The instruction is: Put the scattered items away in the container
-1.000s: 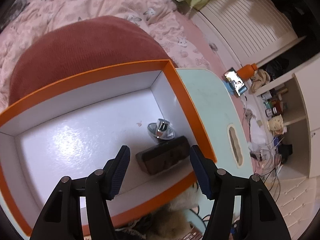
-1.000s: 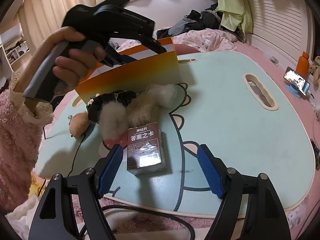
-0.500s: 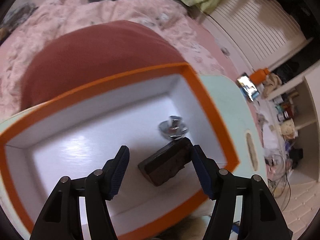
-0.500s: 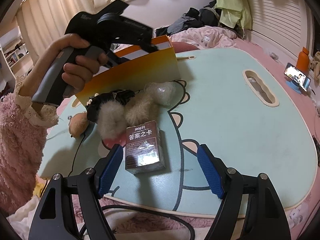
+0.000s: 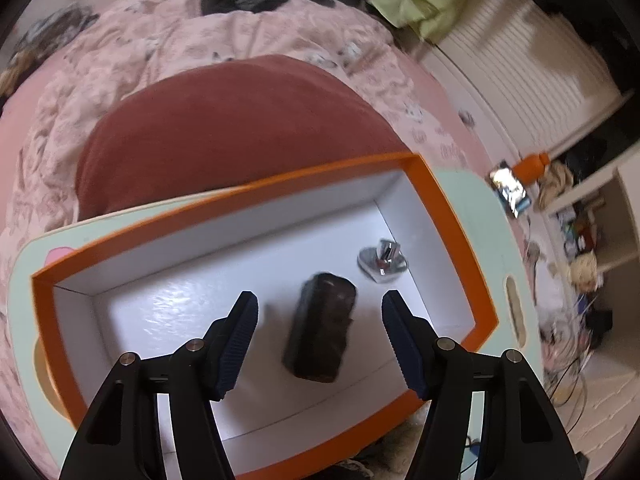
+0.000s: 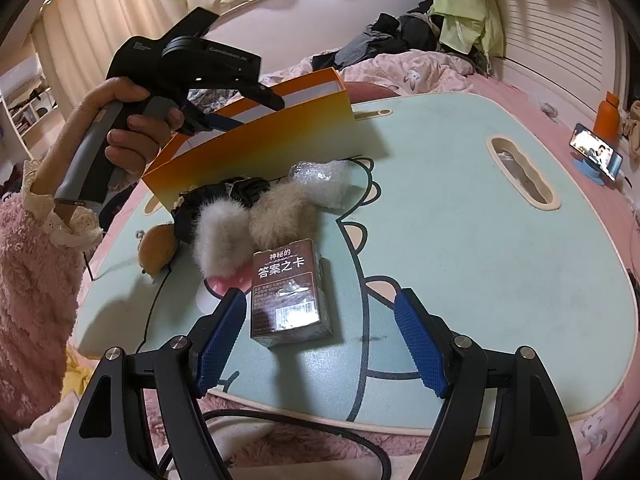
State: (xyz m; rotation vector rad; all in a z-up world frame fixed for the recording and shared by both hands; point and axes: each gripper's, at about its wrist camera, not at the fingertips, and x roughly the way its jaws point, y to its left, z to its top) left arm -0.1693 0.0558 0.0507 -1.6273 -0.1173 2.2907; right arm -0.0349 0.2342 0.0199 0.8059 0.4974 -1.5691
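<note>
Hovering over the shallow orange cardboard box with the white glossy lining (image 5: 452, 216), the left gripper (image 5: 318, 336) is standing released, its ribbed blue pads well apart. A dark brown rectangular card pack (image 5: 322, 328) is showing between them, blurred, with neither pad touching it; whether it is already resting on the box floor cannot be told. Just beyond it, a small shiny chrome knob on a round base (image 5: 382, 264) is lying on the floor near the far corner. Judging from this, the drop-off step is finishing.

From the right wrist view, the right gripper (image 6: 320, 336) is also waiting unclenched, its knurled blue pads straddling a second brown shrink-wrapped card box printed with white characters (image 6: 288, 292), which is lying flat on the pale mint cartoon-printed counter (image 6: 480, 240). The left pad is close beside the box, the right pad clearly apart. Behind it, two fluffy grey-beige pompoms (image 6: 248, 224), a crinkly bubble-wrap bundle (image 6: 322, 182), a black scrunchie-like tangle (image 6: 236, 190) and a tan plush charm (image 6: 158, 248) are still waiting beside the box's orange outer wall. The next move probably calls for closing squarely on the card box's long sides; its slick film could slip.
</note>
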